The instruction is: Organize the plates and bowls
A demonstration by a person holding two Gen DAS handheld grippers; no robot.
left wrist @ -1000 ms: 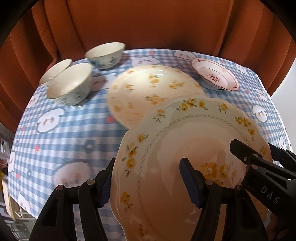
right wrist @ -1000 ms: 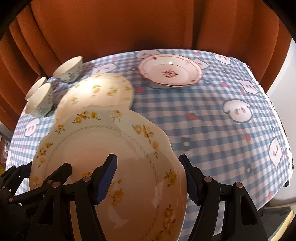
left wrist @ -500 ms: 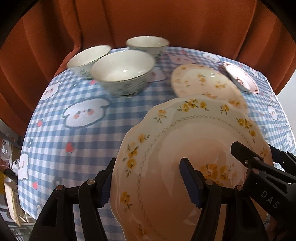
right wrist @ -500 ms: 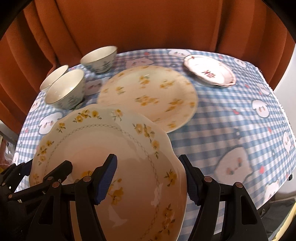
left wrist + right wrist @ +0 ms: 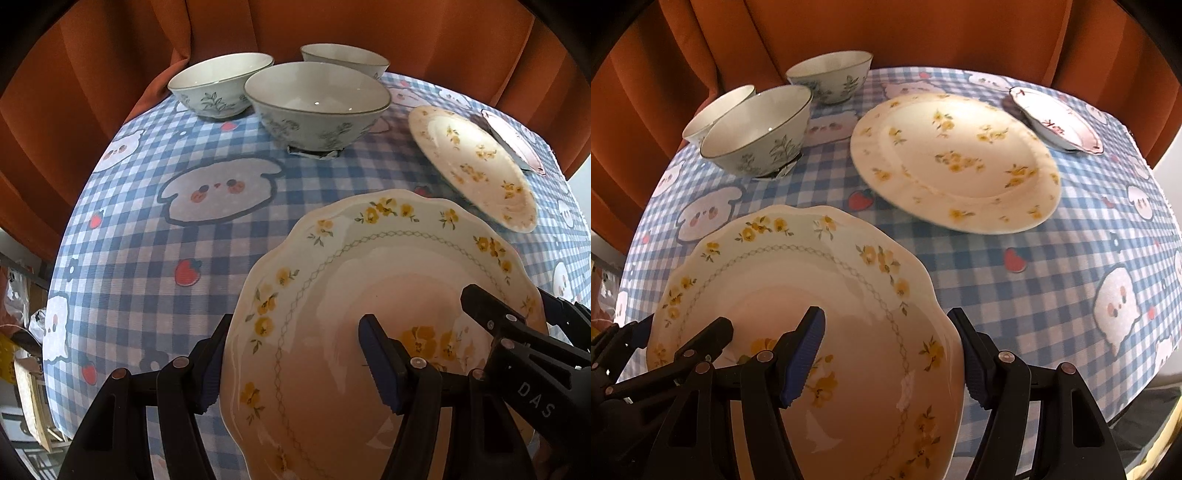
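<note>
Both grippers, left (image 5: 291,363) and right (image 5: 890,356), clamped with jaws on scalloped plate (image 5: 369,295); strawberry-print counter (image 5: 1015,295) clearer from right; pink dish (image 5: 517,144) half-hidden in left

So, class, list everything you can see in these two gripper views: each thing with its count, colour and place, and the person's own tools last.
scalloped plate: one, cream with yellow flowers, held above the table's near side by both grippers.
round plate: one, cream with yellow flowers, mid-table.
small plate: one, white with red-pink trim, far right.
bowls: three, pale with dark leaf prints, far left.
tablecloth: one, blue-white check with cartoon animals and strawberries, covering the table.
curtain: rust orange, behind the table.
left gripper: black with blue pads, on the scalloped plate's left rim.
right gripper: same, on its right rim.
</note>
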